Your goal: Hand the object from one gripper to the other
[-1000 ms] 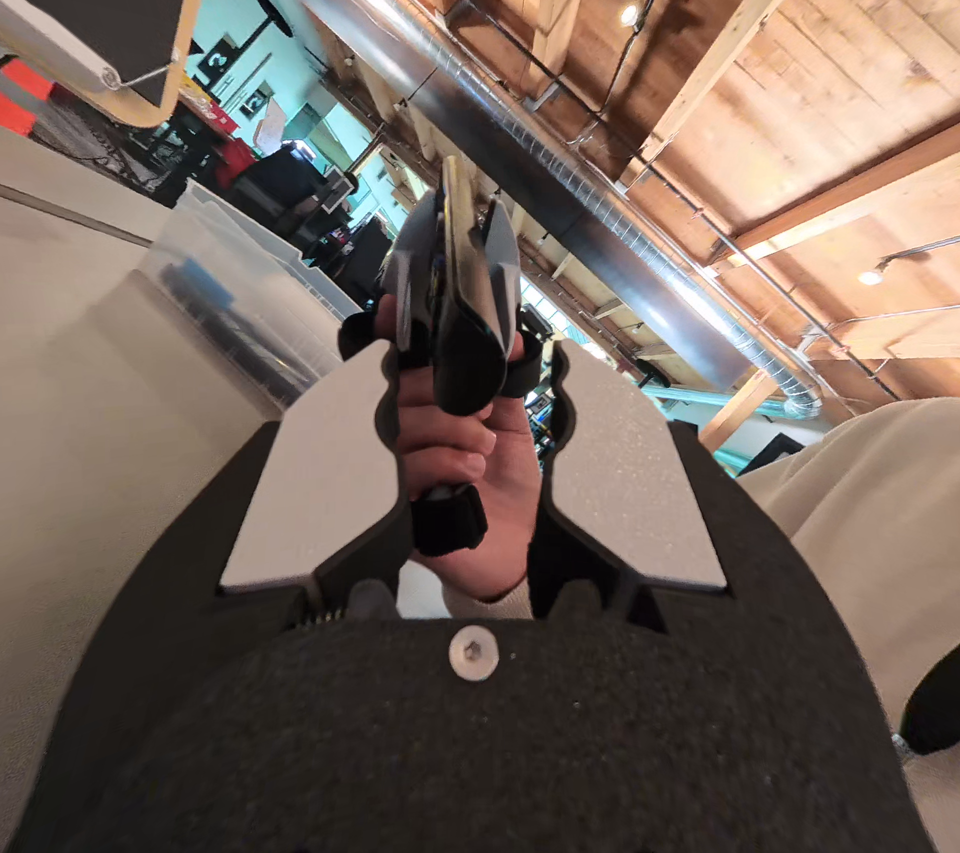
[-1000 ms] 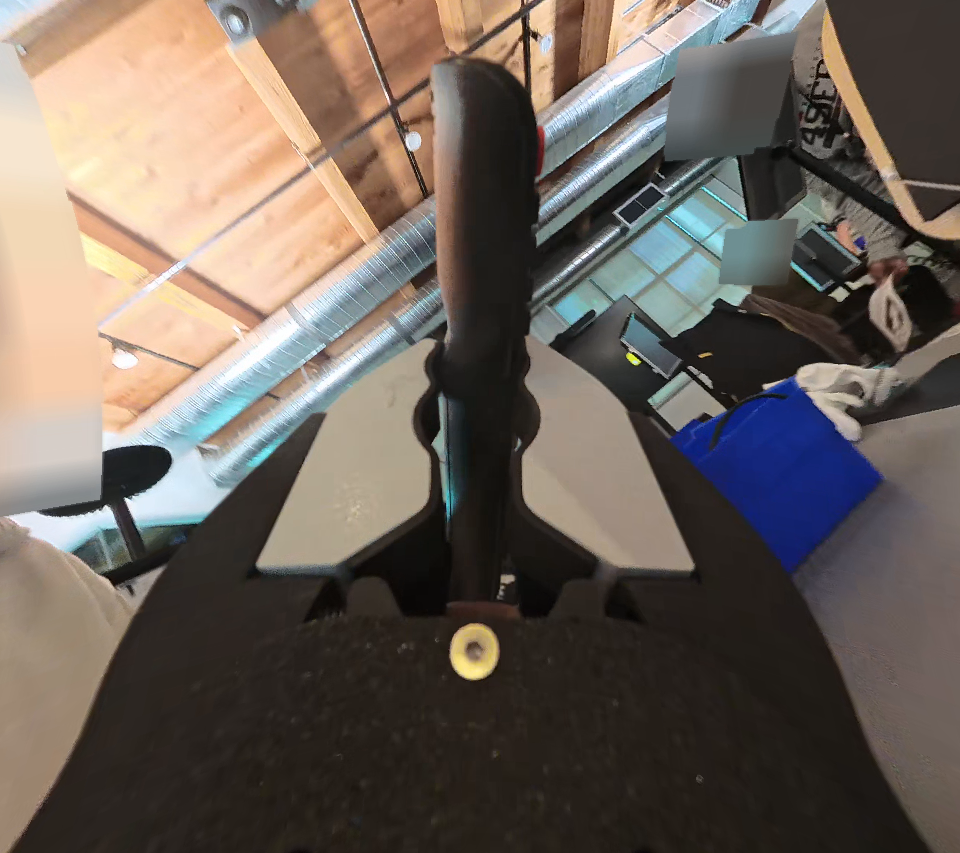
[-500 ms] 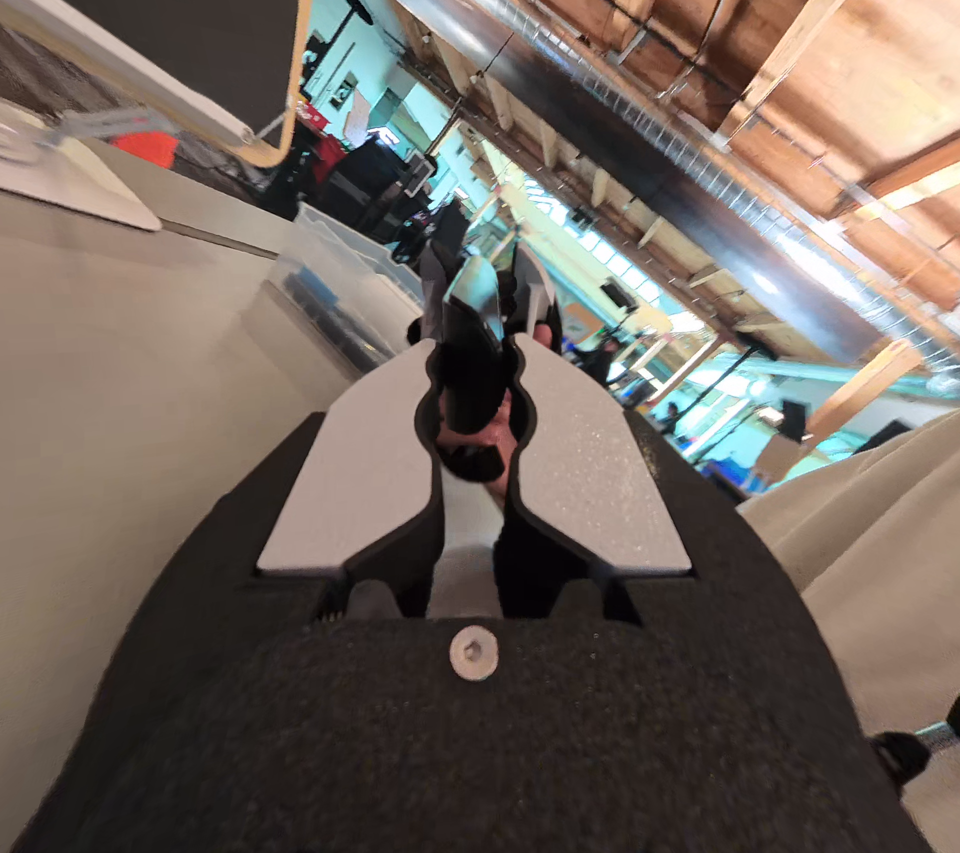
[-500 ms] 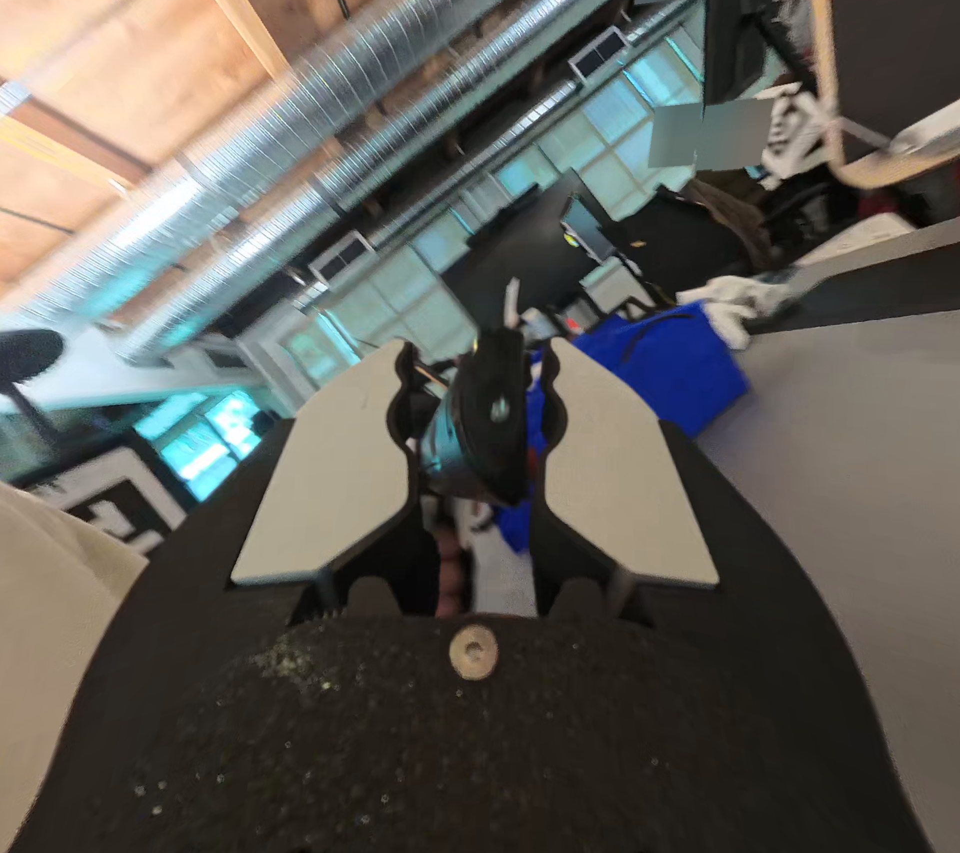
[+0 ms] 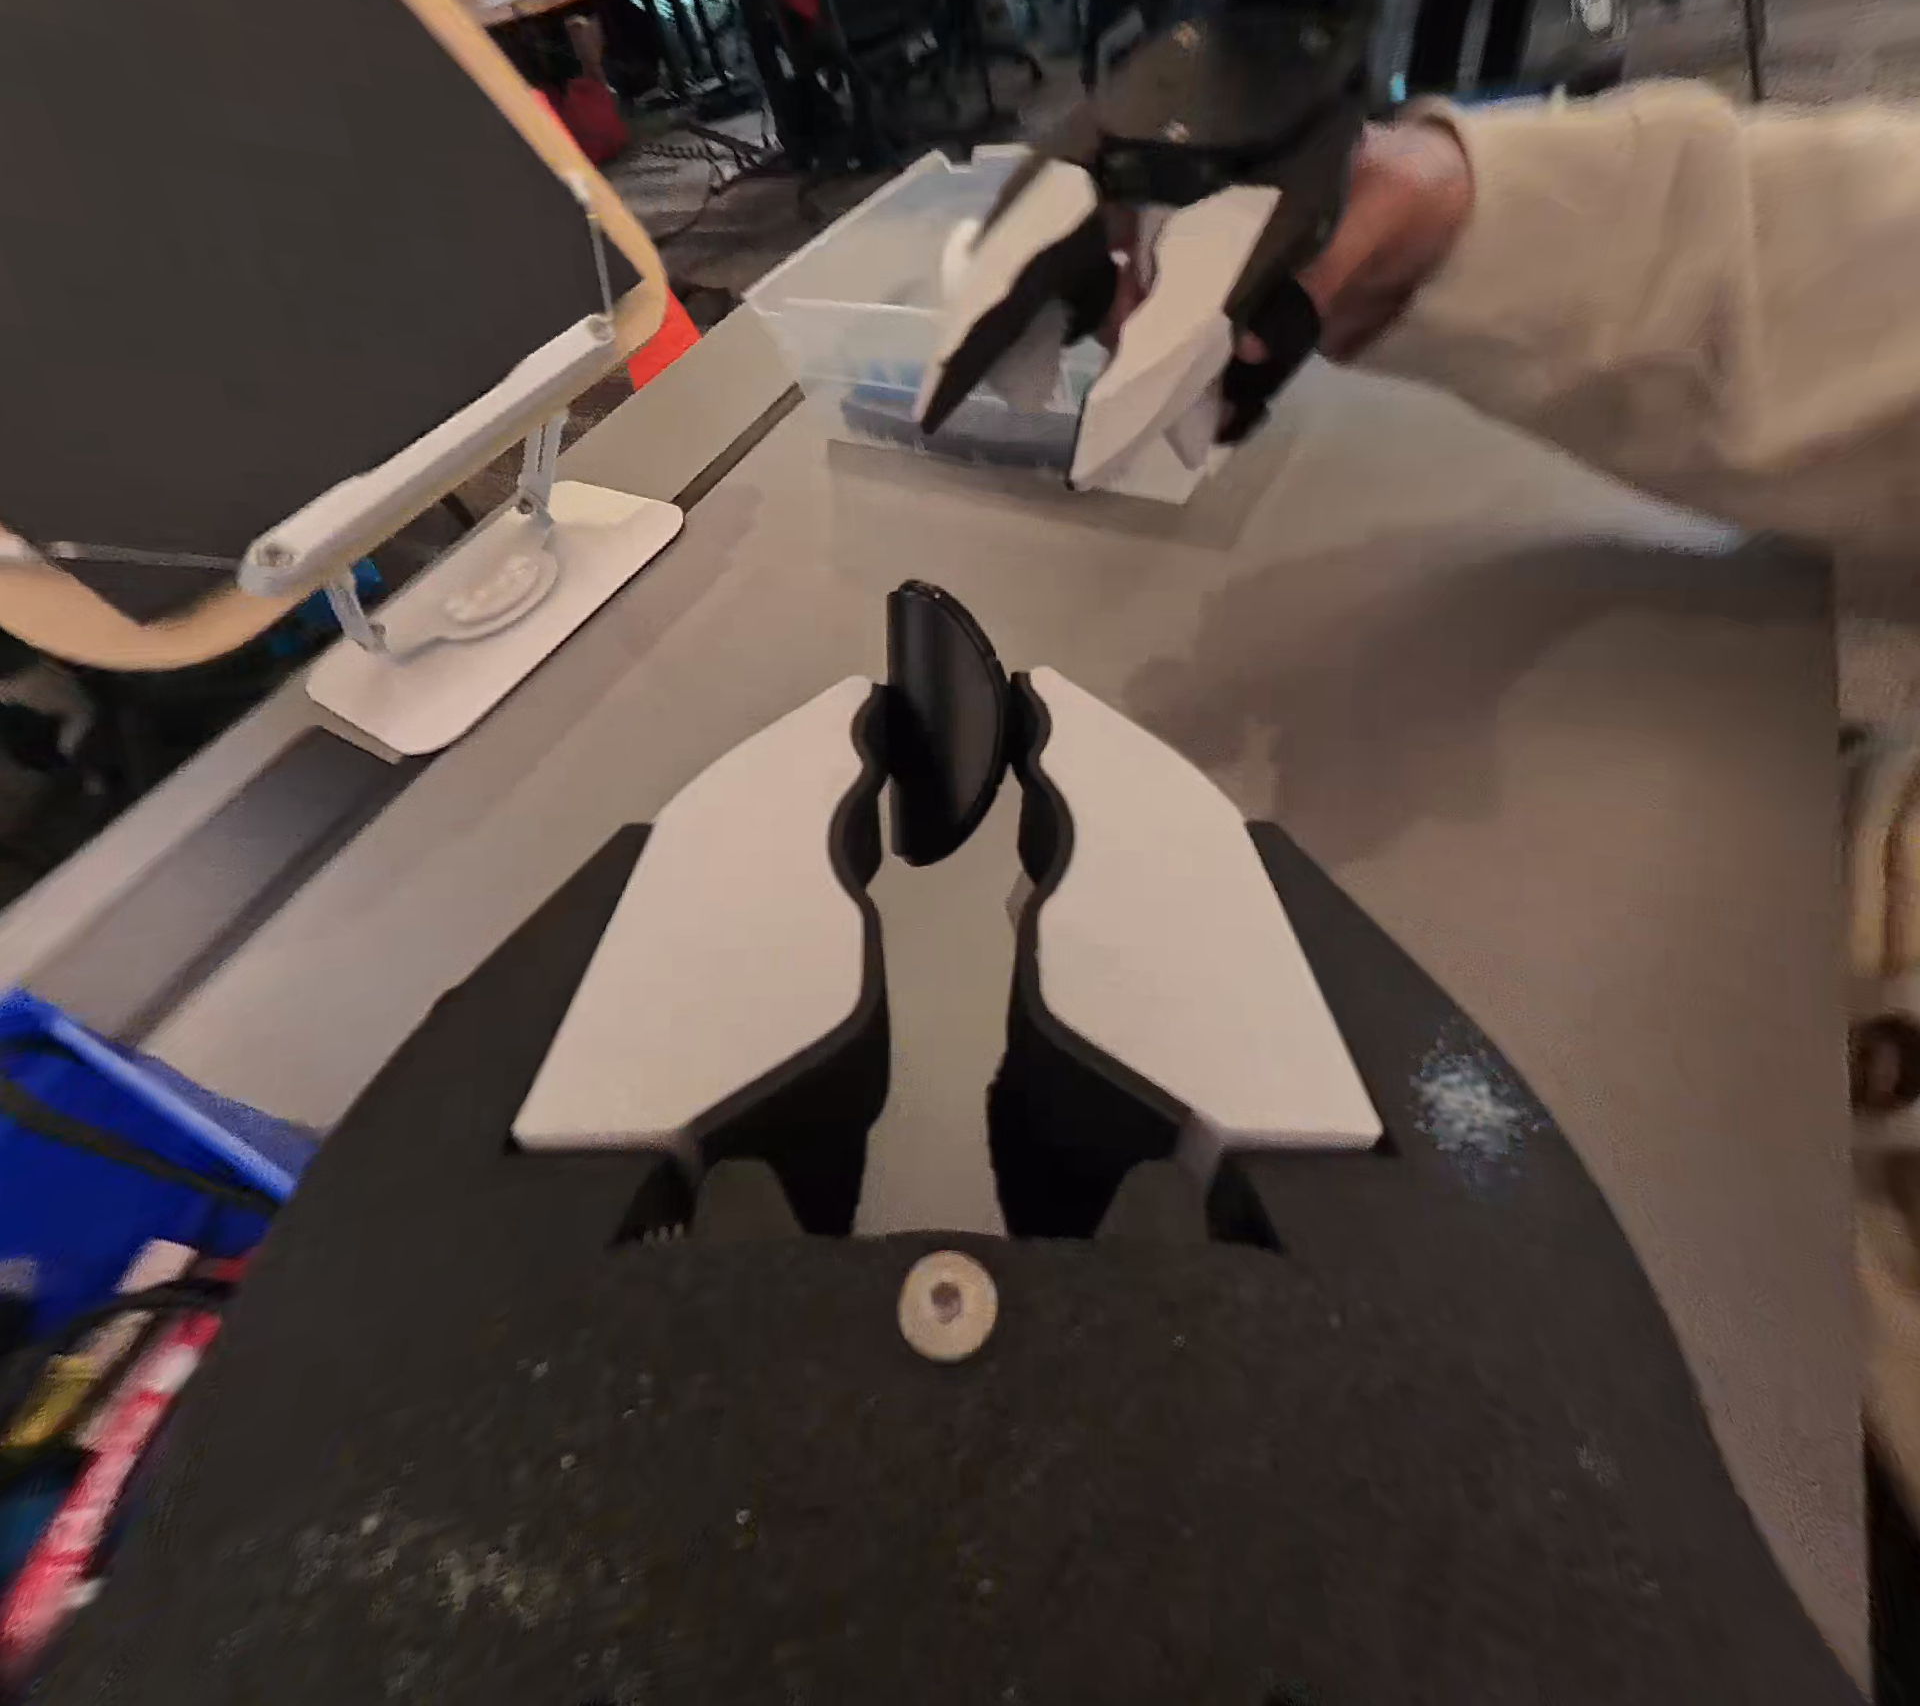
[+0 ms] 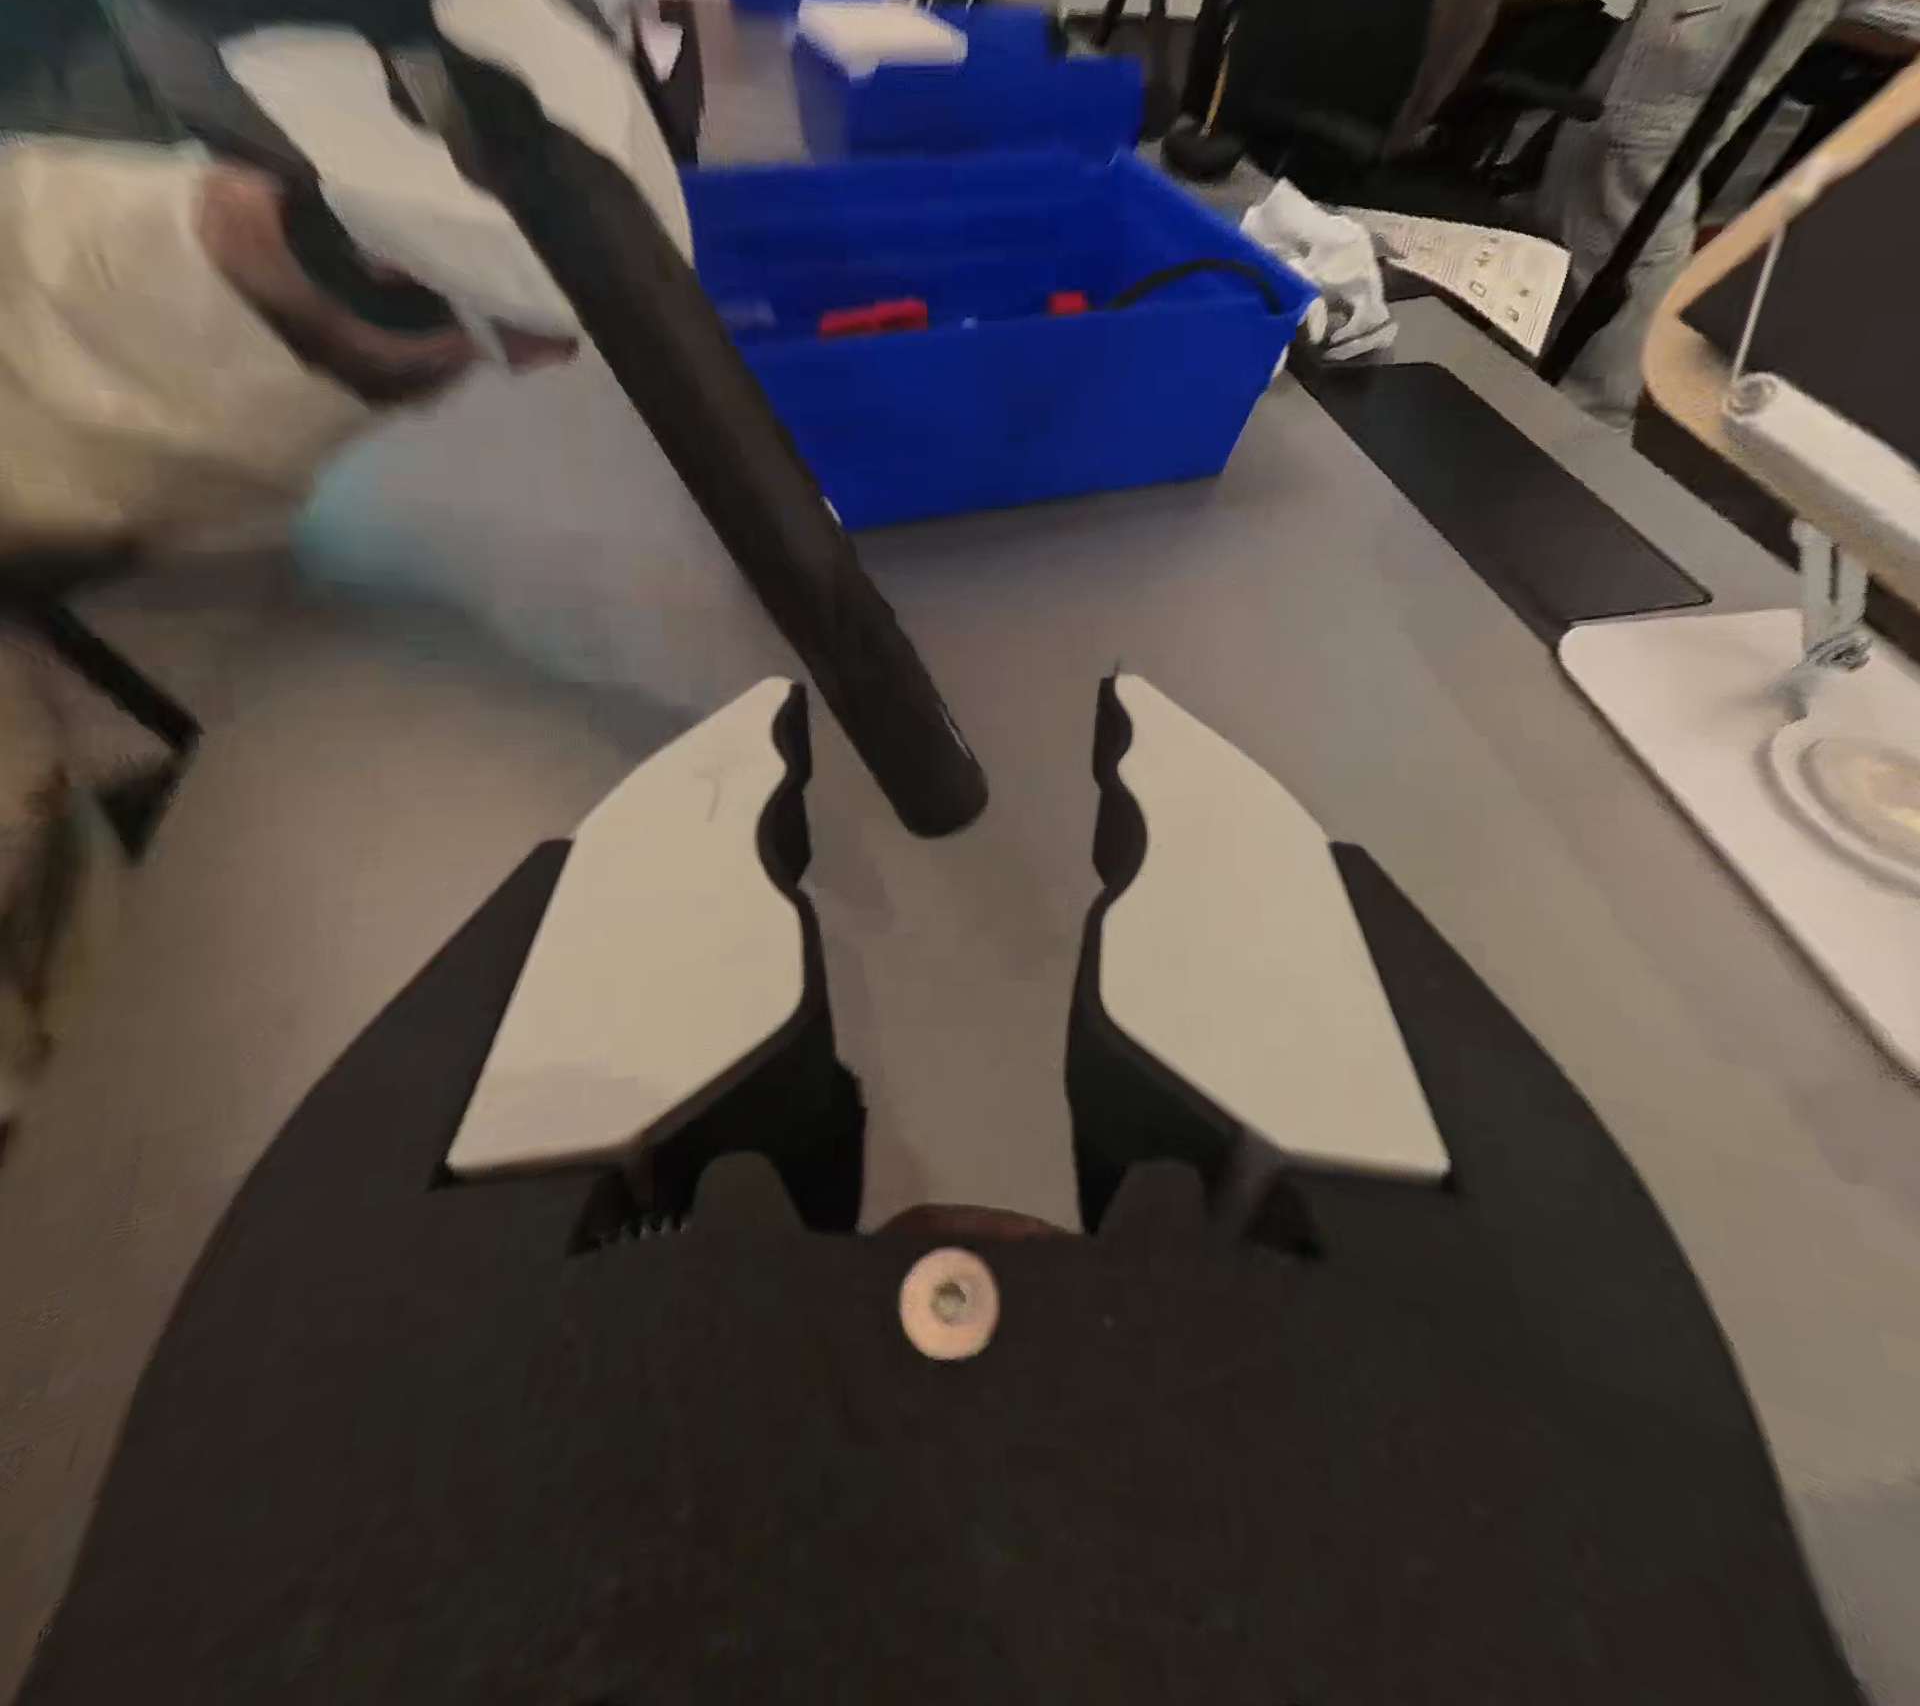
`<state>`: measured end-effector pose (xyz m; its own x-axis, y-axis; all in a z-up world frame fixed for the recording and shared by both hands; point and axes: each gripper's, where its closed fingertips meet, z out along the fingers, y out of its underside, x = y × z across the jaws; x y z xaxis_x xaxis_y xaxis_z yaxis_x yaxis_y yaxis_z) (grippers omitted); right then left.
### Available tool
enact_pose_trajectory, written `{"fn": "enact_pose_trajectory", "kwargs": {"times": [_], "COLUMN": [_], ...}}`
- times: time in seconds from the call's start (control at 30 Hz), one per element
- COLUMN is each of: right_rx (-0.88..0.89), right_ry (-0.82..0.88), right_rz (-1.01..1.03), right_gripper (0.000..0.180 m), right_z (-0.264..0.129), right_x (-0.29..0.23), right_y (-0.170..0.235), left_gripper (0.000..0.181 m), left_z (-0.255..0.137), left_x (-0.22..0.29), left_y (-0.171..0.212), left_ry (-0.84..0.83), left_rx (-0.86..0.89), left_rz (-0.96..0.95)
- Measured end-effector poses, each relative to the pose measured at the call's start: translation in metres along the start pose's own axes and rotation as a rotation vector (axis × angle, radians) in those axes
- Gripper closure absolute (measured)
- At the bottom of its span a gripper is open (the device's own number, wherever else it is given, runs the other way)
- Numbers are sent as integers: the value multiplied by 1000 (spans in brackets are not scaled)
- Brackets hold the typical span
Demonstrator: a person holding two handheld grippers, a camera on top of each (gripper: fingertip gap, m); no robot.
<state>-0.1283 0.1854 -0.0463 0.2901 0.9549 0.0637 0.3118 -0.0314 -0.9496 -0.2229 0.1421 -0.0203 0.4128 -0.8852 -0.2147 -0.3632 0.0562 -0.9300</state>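
The object is a long black bar. In the left wrist view I see it end-on, and my left gripper is shut on it above the grey table. In the right wrist view the bar slants down from my left gripper, blurred at the upper left. Its free tip lies between the fingertips of my right gripper, touching neither. My right gripper is open and empty. It also shows far off in the left wrist view, held by a hand in a cream sleeve.
A blue bin with red parts and a cable stands behind the bar. A clear plastic box sits at the far table edge. A dark panel on a white stand is at the left. A black mat lies to the right. The gap from one gripper's tips to the other's is roughly 12 cm.
Both grippers have swung down from the ceiling toward the table. My left gripper closed on the bar. My right gripper opened, let it go, and the two drew apart.
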Motion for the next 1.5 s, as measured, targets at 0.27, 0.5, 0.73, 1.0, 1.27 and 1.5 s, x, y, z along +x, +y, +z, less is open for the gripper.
{"fn": "enact_pose_trajectory", "kwargs": {"times": [0.27,0.5,0.73,1.0,1.27,1.5], "right_rx": [-145,-154,-70,419,614,704], "right_ry": [-244,-232,-116,-338,-407,-451], "right_rz": [-229,-410,-361,235,404,497], "right_gripper": [126,155,155,156,155,156], "right_z": [48,72,67,47,44,43], "right_x": [-47,-51,-33,-52,-63,-72], "right_y": [40,51,46,-2,-28,-39], "left_gripper": [159,159,137,133,137,147], "left_z": [-3,4,-4,10,36,23], "left_x": [40,44,31,33,30,26], "left_y": [-25,-32,-37,-2,30,1], "left_ry": [124,145,158,226,217,241], "left_rx": [-133,-141,-21,106,198,461], "left_rz": [339,288,-31,-419,-643,-757]}}
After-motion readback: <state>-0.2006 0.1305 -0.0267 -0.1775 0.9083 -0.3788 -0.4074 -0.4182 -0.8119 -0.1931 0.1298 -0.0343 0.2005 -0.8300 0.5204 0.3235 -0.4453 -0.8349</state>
